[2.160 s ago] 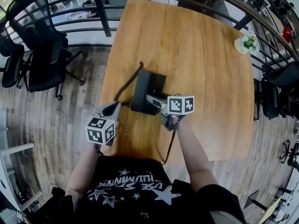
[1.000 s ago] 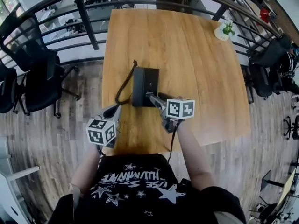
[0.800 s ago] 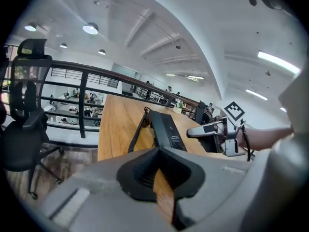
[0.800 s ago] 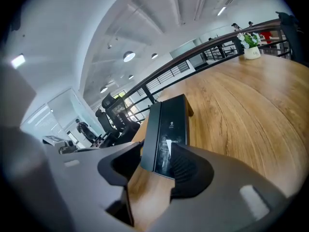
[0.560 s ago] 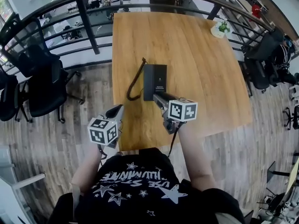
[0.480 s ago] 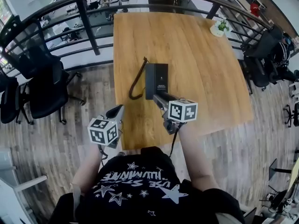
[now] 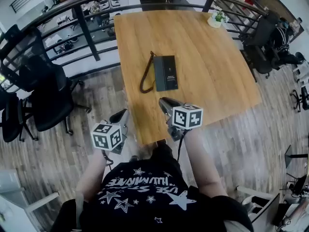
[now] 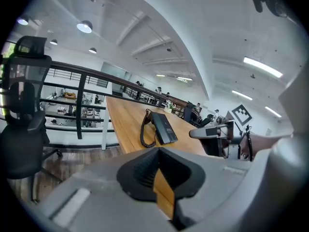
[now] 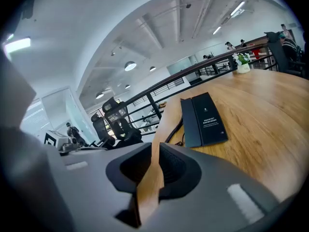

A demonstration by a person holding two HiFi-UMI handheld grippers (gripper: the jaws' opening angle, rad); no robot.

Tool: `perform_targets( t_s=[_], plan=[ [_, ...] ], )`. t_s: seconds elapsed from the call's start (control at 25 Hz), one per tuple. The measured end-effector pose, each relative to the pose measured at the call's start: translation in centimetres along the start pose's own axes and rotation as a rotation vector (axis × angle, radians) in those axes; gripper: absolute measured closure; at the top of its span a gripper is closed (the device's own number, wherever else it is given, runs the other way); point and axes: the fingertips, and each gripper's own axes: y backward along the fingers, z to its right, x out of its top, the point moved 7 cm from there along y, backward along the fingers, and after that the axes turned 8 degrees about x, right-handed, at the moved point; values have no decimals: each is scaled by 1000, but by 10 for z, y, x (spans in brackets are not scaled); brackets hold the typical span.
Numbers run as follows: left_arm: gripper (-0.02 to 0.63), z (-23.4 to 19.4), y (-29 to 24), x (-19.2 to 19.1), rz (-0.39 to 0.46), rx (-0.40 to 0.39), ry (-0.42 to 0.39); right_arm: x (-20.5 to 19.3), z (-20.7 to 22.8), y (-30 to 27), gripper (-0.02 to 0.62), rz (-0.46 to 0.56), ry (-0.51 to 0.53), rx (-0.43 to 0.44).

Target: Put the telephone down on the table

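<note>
The black telephone (image 7: 165,73) lies flat on the wooden table (image 7: 212,57), its coiled cord (image 7: 146,76) looping at its left side. It also shows ahead in the left gripper view as telephone (image 8: 161,127) and in the right gripper view as telephone (image 9: 203,118). My right gripper (image 7: 166,103) hangs over the table's near edge, well short of the phone; its jaws are closing with nothing between them. My left gripper (image 7: 120,115) is off the table to the left, over the floor, with its jaws drawn together and nothing in them.
A small potted plant (image 7: 217,18) stands at the table's far right corner. A black railing (image 7: 82,28) runs behind the table. Black office chairs (image 7: 43,88) stand on the wooden floor to the left, more chairs (image 7: 263,37) at the right.
Both grippers have drawn back toward the person's body, away from the telephone. The right gripper, earlier at the phone's near end, is now clear of it with narrower jaws.
</note>
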Motion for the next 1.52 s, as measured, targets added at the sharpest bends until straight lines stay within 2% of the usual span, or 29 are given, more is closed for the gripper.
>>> perform_targets(
  t_s=[0.2,0.4,0.56,0.88,1.04,1.24,1.52],
  plan=[
    [604,-6,27,-12,-12,-60,-16,-27,-32,16,595,53,-23,-49],
    [604,-13,44,-25,-40,-119,-23,-63,-61,39,597,90,-64,-121],
    [604,-12,44,-29,-58,-151,-27,-84,-69,55,597,88,-104,-180],
    [604,3,48,-41,-56,-181,-13,-99,-82,64,597,75,-102,-165],
    [604,16,57,-50,-65,-185,-38,-117,-91,72,597,70,-107,-152],
    [604,38,74,-65,-74,-179,-44,-134,-99,92,597,82,-124,-142],
    [604,78,110,-93,-70,-186,-63,-164,-121,135,597,75,-90,-119]
  ],
)
